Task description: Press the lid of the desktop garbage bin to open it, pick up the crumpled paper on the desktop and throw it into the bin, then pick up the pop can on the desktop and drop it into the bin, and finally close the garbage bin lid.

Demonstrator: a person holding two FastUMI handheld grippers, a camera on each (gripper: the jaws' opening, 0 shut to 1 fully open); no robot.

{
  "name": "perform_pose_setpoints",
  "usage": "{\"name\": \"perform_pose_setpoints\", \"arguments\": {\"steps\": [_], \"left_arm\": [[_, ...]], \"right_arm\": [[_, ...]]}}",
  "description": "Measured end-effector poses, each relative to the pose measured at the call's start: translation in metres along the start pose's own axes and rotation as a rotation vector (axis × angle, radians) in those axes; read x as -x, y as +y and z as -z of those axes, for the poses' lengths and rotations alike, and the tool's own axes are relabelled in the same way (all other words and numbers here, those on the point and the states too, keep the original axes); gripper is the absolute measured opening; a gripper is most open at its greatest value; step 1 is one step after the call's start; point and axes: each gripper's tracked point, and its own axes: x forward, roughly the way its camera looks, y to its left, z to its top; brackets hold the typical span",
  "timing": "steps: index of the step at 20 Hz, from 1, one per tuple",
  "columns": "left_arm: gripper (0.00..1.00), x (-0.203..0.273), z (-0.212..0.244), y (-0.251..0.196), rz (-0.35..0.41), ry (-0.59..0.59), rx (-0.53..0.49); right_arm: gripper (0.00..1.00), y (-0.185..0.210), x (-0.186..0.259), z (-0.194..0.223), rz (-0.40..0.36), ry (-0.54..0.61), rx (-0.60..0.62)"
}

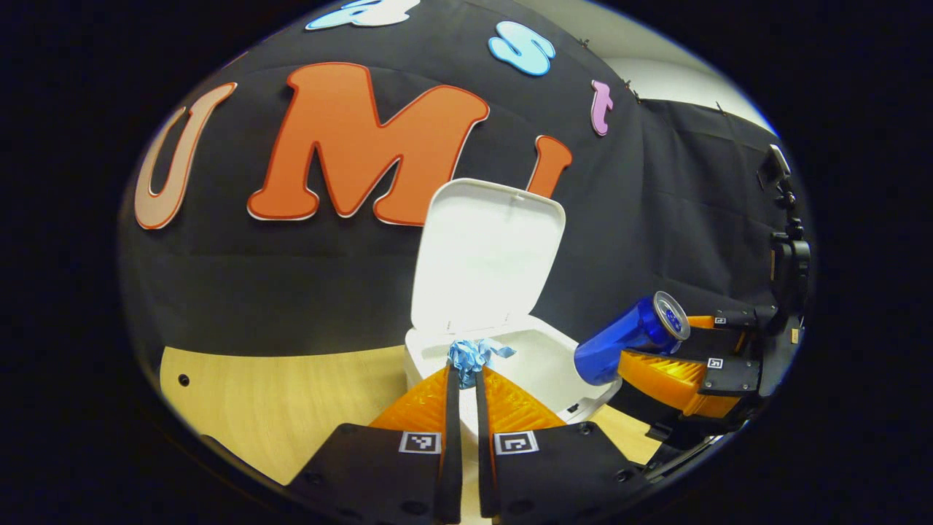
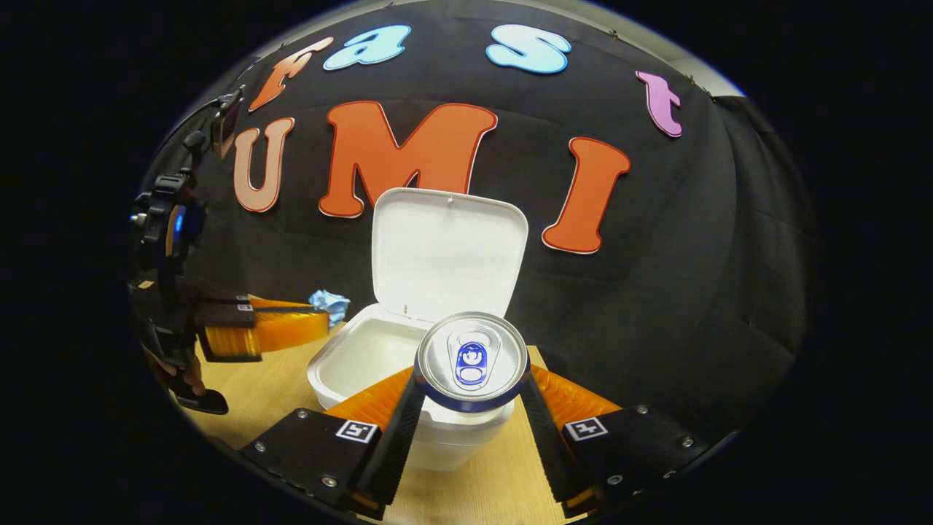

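Note:
The white desktop bin point(image 1: 543, 368) point(image 2: 357, 357) stands on the wooden table with its lid point(image 1: 485, 255) point(image 2: 444, 251) raised upright. My left gripper point(image 1: 466, 375) is shut on the crumpled blue paper point(image 1: 474, 355), held just at the bin's near rim; in the right gripper view the paper point(image 2: 329, 302) hangs at the bin's left edge in the left gripper point(image 2: 321, 315). My right gripper point(image 2: 470, 386) is shut on the blue pop can point(image 2: 471, 361), its silver top facing the camera, in front of the bin. In the left gripper view the can point(image 1: 630, 337) lies tilted to the right of the bin.
The light wooden table point(image 1: 291, 394) point(image 2: 474, 481) runs left of and in front of the bin. A black cloth wall stands close behind the bin. A hand point(image 2: 186, 375) holds the left gripper at the far left.

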Motion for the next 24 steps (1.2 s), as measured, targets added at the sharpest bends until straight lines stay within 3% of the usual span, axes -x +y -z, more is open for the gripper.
{"name": "perform_pose_setpoints", "arguments": {"steps": [6, 11, 15, 16, 19, 21, 24], "left_arm": [[0.16, -0.026, 0.018, -0.023, 0.041, 0.071, -0.012], [0.28, -0.024, 0.019, -0.021, 0.042, 0.076, -0.026], [0.50, -0.007, 0.013, -0.019, 0.031, 0.059, -0.032], [0.51, -0.002, 0.012, -0.018, 0.028, 0.057, -0.034], [0.80, 0.014, 0.003, -0.014, 0.005, 0.035, -0.036], [0.86, 0.026, -0.004, -0.009, -0.023, 0.024, -0.040], [0.86, 0.044, -0.015, -0.004, -0.069, 0.004, -0.041]], "right_arm": [[0.78, -0.008, -0.003, 0.004, 0.005, 0.004, -0.012], [0.78, -0.013, -0.011, 0.007, 0.003, 0.002, -0.022], [0.78, -0.010, -0.019, 0.004, -0.012, -0.002, -0.024], [0.78, -0.009, -0.020, 0.005, -0.012, -0.001, -0.022], [0.78, -0.005, -0.027, 0.005, -0.023, 0.007, -0.018], [0.78, -0.001, -0.031, 0.007, -0.031, 0.014, -0.012], [0.79, 0.007, -0.040, 0.011, -0.049, 0.034, -0.001]]}}
